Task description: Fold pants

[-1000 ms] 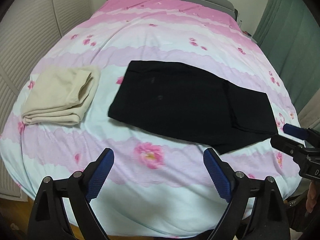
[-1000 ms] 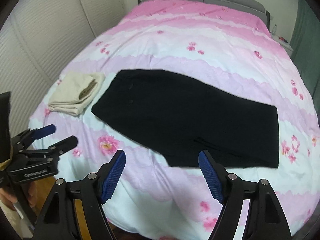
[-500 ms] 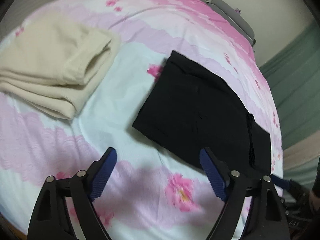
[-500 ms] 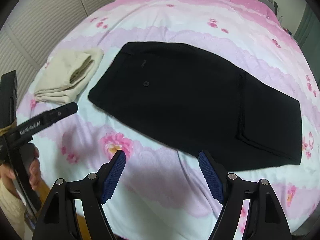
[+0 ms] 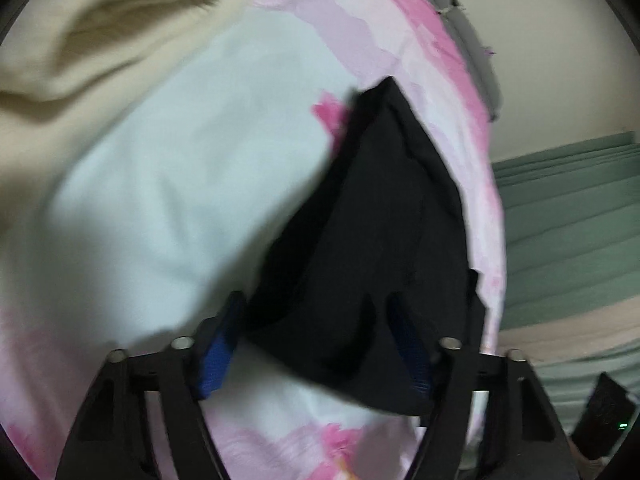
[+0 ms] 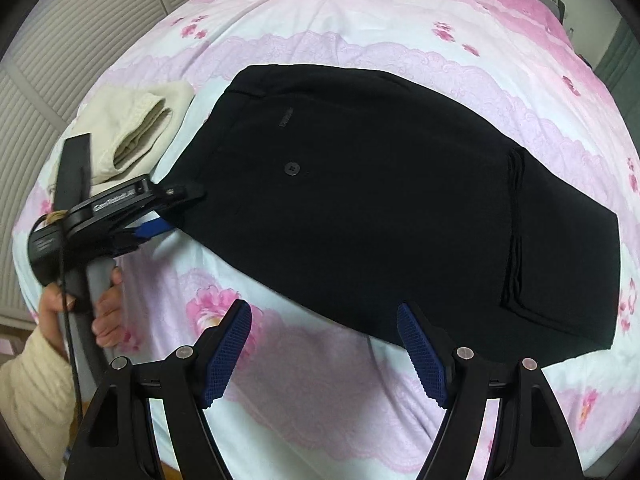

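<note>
Pants [image 6: 392, 208], black, lie flat on the floral bedspread [image 6: 360, 24]. Left gripper [image 6: 176, 212], lettering blurred, is closing around their near-left corner; right gripper [image 6: 324, 354] hovers spread, empty.

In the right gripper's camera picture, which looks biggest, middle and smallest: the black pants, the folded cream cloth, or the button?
1. black pants
2. folded cream cloth, though it lies farther away
3. button

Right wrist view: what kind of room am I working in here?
Most likely a bedroom. The black pants lie on a bed with a pink flowered cover, a grey headboard stands at its far end, and slatted closet doors run along one side.
</note>
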A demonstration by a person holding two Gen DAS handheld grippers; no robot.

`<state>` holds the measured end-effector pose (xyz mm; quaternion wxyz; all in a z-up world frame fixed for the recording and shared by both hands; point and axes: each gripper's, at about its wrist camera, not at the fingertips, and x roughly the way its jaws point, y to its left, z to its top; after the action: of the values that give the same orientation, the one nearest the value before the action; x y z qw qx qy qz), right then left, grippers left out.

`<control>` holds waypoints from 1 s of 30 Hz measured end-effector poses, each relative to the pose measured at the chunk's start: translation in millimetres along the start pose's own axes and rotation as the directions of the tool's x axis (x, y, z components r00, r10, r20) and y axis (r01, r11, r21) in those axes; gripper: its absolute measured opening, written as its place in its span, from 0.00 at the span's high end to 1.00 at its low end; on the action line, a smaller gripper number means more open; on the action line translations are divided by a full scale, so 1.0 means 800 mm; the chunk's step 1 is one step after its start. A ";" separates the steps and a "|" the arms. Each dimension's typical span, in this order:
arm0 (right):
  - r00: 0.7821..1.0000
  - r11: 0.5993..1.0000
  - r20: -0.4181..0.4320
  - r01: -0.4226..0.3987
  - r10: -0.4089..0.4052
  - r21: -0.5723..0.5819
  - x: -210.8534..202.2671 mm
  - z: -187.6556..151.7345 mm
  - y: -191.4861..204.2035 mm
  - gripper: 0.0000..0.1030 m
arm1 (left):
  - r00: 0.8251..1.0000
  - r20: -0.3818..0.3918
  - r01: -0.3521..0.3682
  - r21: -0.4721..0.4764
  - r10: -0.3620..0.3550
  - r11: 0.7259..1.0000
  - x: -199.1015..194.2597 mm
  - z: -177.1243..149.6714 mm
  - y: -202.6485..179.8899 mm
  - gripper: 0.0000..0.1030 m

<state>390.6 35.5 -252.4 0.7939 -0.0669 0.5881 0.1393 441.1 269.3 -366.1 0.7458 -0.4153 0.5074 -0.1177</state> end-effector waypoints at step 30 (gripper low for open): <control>0.990 0.977 0.114 0.053 -0.078 0.207 -0.093 -0.026 -0.120 0.26 | 0.952 0.159 -0.307 0.434 0.263 0.847 -0.023 -0.018 -0.297 0.80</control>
<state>380.2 -72.0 -193.7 0.8349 0.0036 0.5475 0.0560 478.5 124.1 -180.7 0.8540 -0.1549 0.4864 -0.1011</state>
